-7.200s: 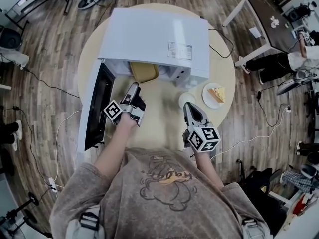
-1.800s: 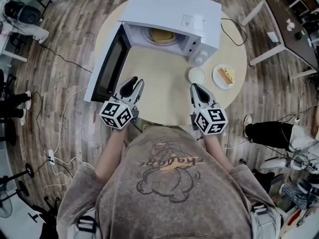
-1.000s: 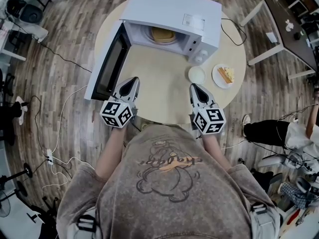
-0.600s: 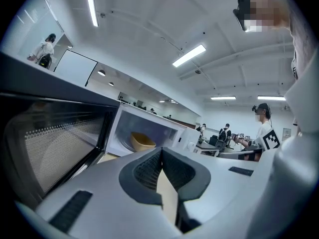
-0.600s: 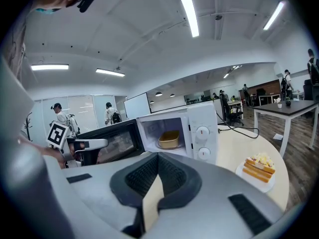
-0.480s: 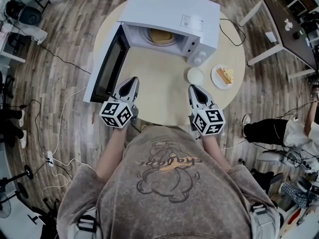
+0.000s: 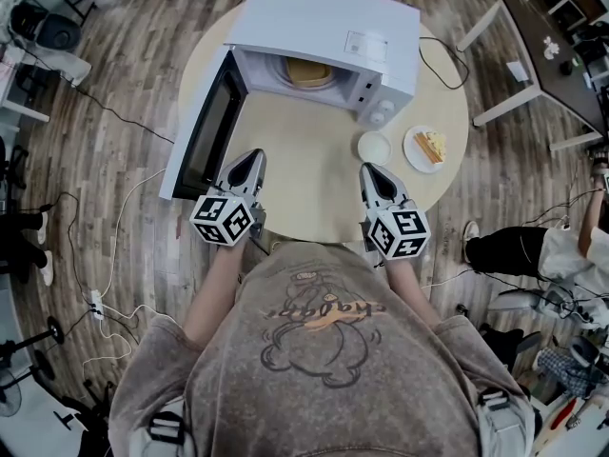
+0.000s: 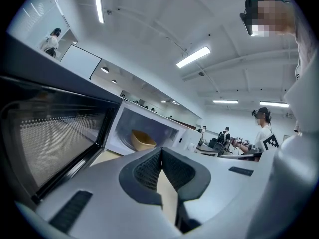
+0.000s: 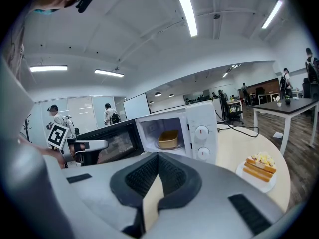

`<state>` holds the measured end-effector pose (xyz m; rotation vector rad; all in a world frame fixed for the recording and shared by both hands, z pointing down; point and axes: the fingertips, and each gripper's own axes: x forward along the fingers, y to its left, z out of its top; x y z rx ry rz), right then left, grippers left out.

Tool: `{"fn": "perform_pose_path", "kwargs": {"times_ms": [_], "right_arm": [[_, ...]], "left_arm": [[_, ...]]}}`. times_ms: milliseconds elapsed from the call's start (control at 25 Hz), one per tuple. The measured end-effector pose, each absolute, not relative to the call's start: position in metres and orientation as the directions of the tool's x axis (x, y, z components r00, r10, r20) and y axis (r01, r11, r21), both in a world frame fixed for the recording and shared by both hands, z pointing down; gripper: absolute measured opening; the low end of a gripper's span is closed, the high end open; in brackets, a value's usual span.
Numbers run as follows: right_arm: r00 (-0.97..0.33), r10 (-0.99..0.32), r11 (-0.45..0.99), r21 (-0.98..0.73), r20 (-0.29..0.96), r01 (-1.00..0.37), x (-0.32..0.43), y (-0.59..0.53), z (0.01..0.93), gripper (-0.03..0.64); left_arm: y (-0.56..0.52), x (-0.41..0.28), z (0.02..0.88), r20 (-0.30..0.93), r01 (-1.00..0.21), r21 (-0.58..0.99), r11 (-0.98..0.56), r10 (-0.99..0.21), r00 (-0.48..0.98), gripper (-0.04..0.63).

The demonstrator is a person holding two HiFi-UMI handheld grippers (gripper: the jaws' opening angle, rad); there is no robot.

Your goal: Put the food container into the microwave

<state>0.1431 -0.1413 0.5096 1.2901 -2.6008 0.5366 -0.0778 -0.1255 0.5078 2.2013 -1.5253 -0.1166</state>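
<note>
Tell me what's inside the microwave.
A tan food container sits inside the open microwave. Whatever the container holds is hidden by its walls.

The white microwave [image 7: 328,27], door [image 7: 205,127] black with dotted mesh, is holding a tan food container [image 7: 306,70] on the beige table [image 7: 304,179].

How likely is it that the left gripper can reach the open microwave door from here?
Probably yes: the left gripper sits just beside the open microwave door, with nothing between them; its jaws are shut and empty.
</note>
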Motion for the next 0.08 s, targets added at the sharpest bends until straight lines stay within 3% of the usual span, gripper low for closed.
{"fn": "perform_pose_path", "kwargs": {"times_ms": [80], "right_arm": [[-0.604, -0.728, 0.556, -0.236, 0.324, -0.797, 0.1427, -0.1429, 0.5102, 0.0]], "left_arm": [[-0.1269, -0.0784, 0.5085, 0.185, -0.866, 0.414, -0.279, -0.906, 0.381, 0.031]]}}
